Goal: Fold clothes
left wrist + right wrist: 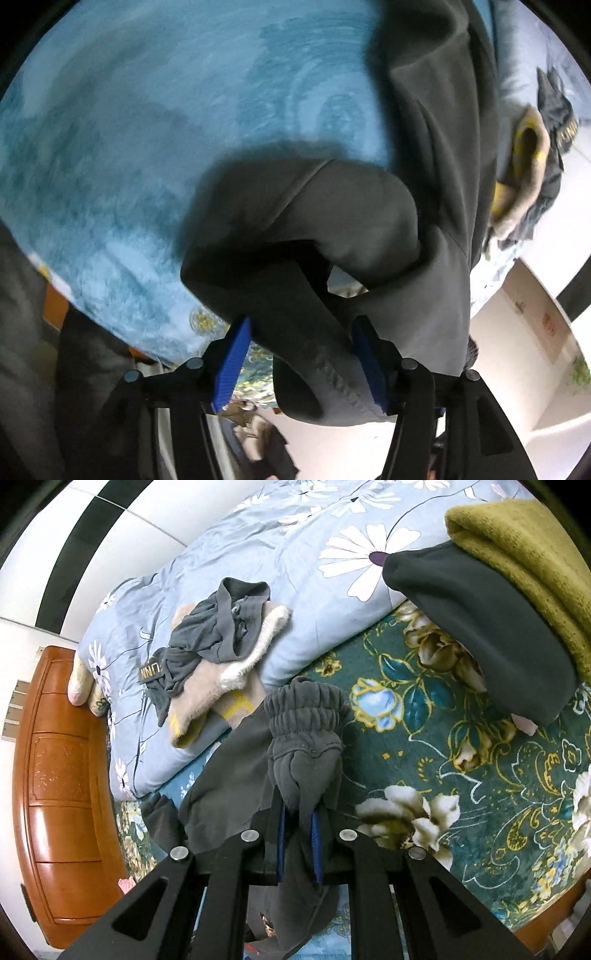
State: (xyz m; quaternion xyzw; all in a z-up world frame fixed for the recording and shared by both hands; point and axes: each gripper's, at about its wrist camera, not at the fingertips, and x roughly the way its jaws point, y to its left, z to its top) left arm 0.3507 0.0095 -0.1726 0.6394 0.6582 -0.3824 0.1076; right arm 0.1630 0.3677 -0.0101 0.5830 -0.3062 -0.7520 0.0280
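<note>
I hold one dark grey fleece garment (332,229) in the air between both grippers. In the left wrist view my left gripper (301,358) stands wide, with a thick fold of the grey fleece draped between its blue pads (232,365); the cloth touches only the right pad, so the grip is unclear. In the right wrist view my right gripper (298,843) is shut on the grey garment's gathered elastic cuff (306,720), which bunches up ahead of the fingers. The rest of the garment hangs down to the left (225,786).
A bed with a teal floral blanket (461,775) and a light blue daisy quilt (314,554). On the quilt lies a pile of grey and beige clothes (214,653). Folded dark green and mustard garments (498,590) sit at the right. A wooden headboard (62,775) stands at the left.
</note>
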